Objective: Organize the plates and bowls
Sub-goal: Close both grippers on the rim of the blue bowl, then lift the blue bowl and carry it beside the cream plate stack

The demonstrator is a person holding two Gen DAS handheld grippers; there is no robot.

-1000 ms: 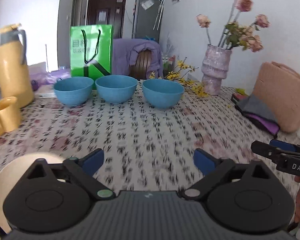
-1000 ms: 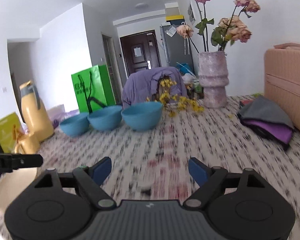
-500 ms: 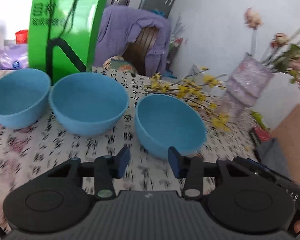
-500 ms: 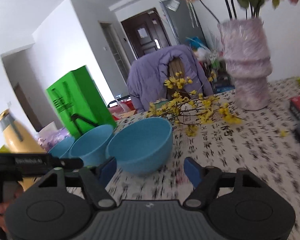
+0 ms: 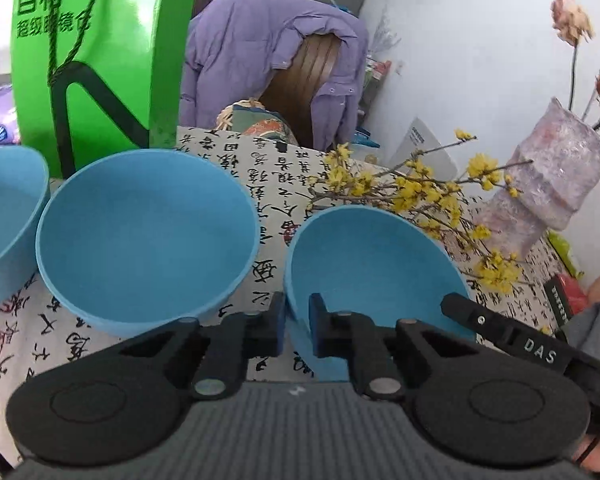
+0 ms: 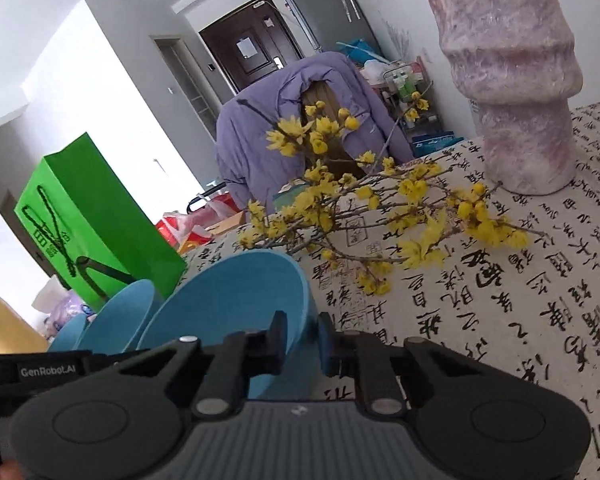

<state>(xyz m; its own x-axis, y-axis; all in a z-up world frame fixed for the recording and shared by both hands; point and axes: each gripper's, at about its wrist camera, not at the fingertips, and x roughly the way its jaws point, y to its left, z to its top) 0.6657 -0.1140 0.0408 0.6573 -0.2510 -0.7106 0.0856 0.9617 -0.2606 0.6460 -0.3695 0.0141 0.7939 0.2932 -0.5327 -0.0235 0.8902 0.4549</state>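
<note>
Both tongs have swept in across the calligraphy-print bench (image 5: 276,168) since a moment ago, when they stood wide open and well short of the bowls. The left tongs (image 5: 296,326) are now closing on the near-left rim of the rightmost round blue plastic bowl (image 5: 376,264), the wall between the pads. The right tongs (image 6: 302,342) are closing on the same bowl's right rim, at about three o'clock. Its neighbour, the middle blue bowl (image 5: 148,236), sits just beside at nine o'clock, probably the stacking target. A yellow-blossom branch (image 6: 380,216) lies just behind.
</note>
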